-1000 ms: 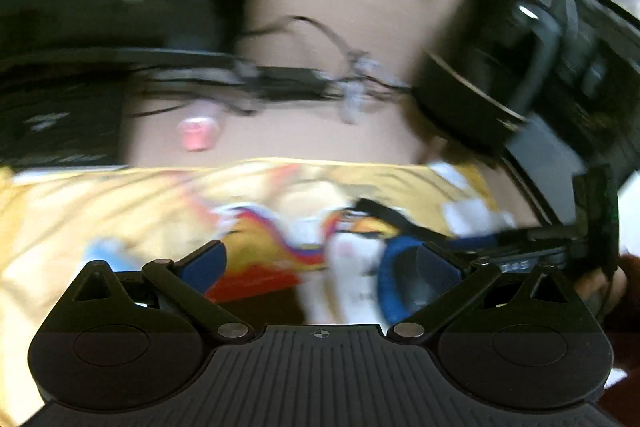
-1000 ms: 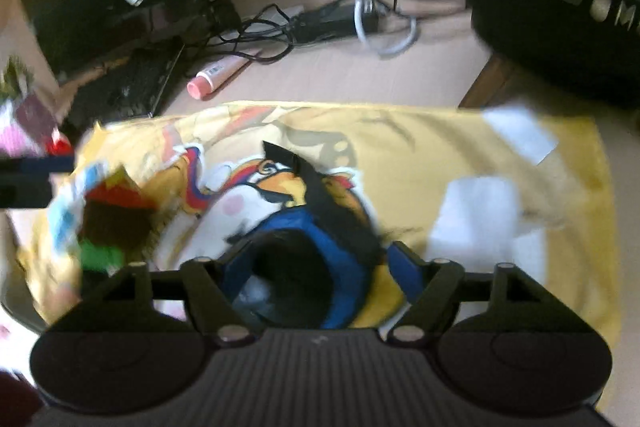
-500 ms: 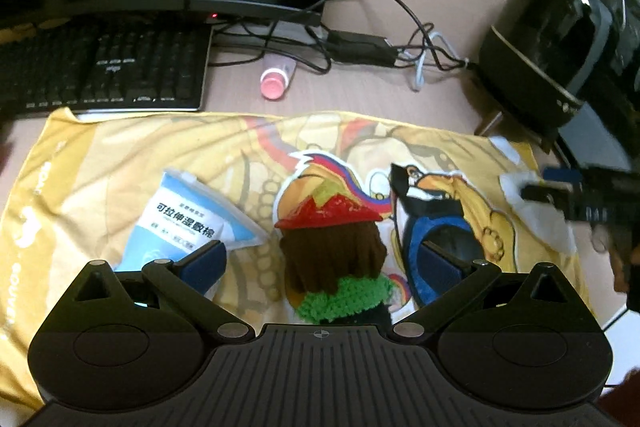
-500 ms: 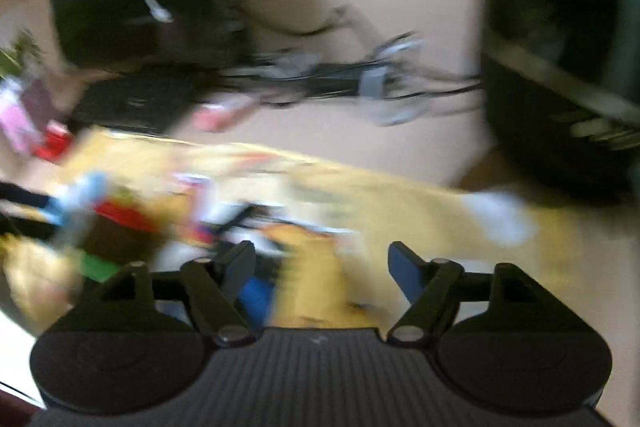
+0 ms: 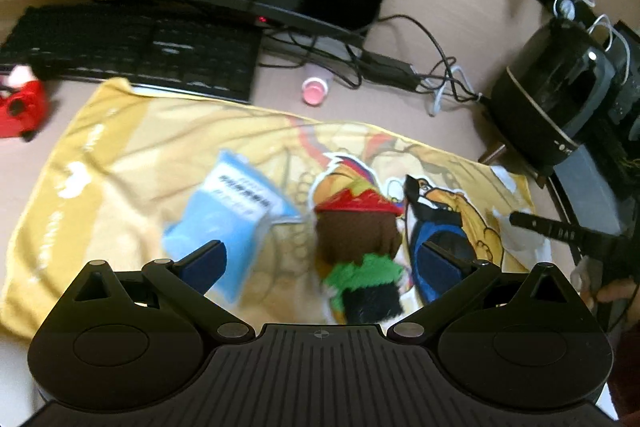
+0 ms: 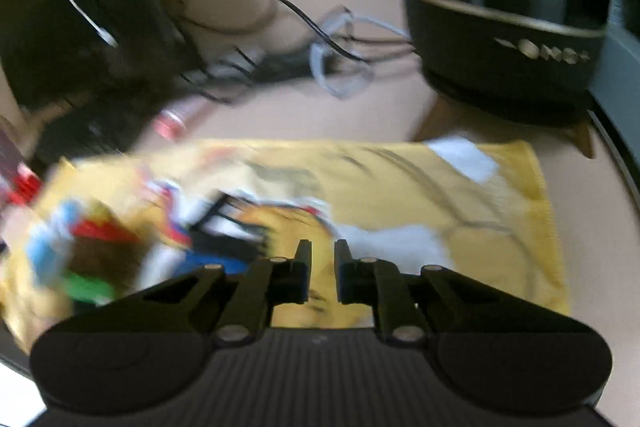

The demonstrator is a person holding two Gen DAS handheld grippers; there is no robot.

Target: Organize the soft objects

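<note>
Little is judged done: the knitted doll (image 5: 358,247) and blue packet (image 5: 228,215) are seen lying loose on the yellow cloth (image 5: 120,163) over the tabletop, the left claw (image 5: 320,263) spread wide above them, the right claw (image 6: 321,271) nearly closed, empty.

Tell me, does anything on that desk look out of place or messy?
Somewhat. The yellow printed cloth lies skewed, one corner tucked under the keyboard. A pink-capped tube lies loose among tangled cables. The crocheted toy and blue packet sit on the cloth unsorted. Nothing looks spilled or broken.
</note>
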